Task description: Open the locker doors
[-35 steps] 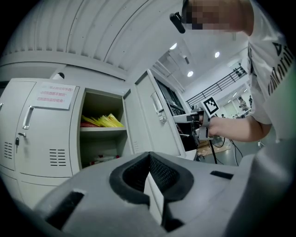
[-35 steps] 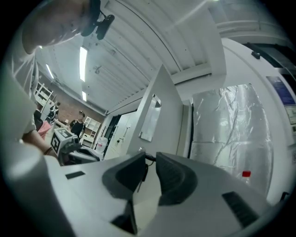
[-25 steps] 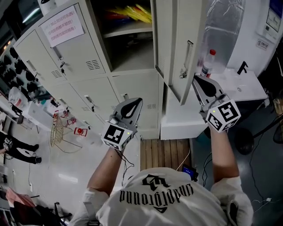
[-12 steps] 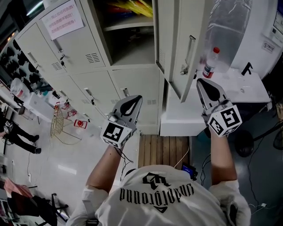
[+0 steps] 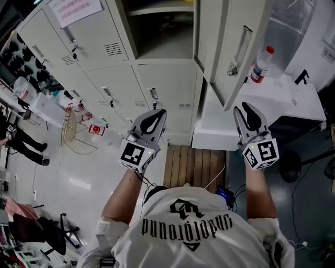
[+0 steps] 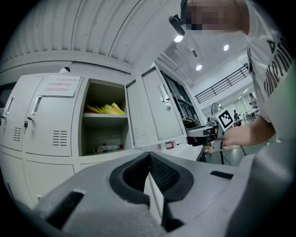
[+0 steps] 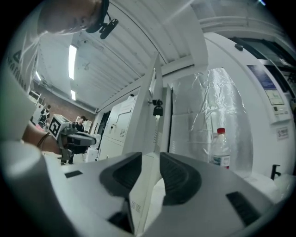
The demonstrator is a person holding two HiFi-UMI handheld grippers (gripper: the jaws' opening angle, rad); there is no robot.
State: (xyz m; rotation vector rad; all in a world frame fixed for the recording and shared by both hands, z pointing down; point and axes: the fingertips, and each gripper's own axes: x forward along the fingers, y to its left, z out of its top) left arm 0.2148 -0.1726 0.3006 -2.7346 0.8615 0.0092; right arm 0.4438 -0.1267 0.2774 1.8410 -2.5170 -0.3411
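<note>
The grey lockers [image 5: 89, 36] fill the top of the head view. One upper compartment [image 5: 157, 31] stands open, and its door [image 5: 222, 52] with a handle [image 5: 240, 44] is swung out to the right. My right gripper [image 5: 244, 108] sits just below and right of the door's lower corner. Its jaws are opening, and the door's edge [image 7: 150, 139] shows in the gap between them without being pressed. My left gripper [image 5: 155, 113] is shut and empty, held in front of a closed lower locker [image 5: 162, 89]. Yellow items [image 6: 106, 109] lie in the open compartment [image 6: 104, 125].
A plastic bottle [image 5: 260, 65] stands on a white cabinet top [image 5: 272, 99] right of the door. A wooden pallet [image 5: 193, 167] lies on the floor below. A wire basket [image 5: 70, 138] and clutter sit on the floor at left. A notice [image 5: 76, 9] hangs on an upper locker.
My right gripper has come off the door's lower edge and drawn back, and its jaws have parted. The left gripper stays shut and has barely moved. The door is swung wider.
</note>
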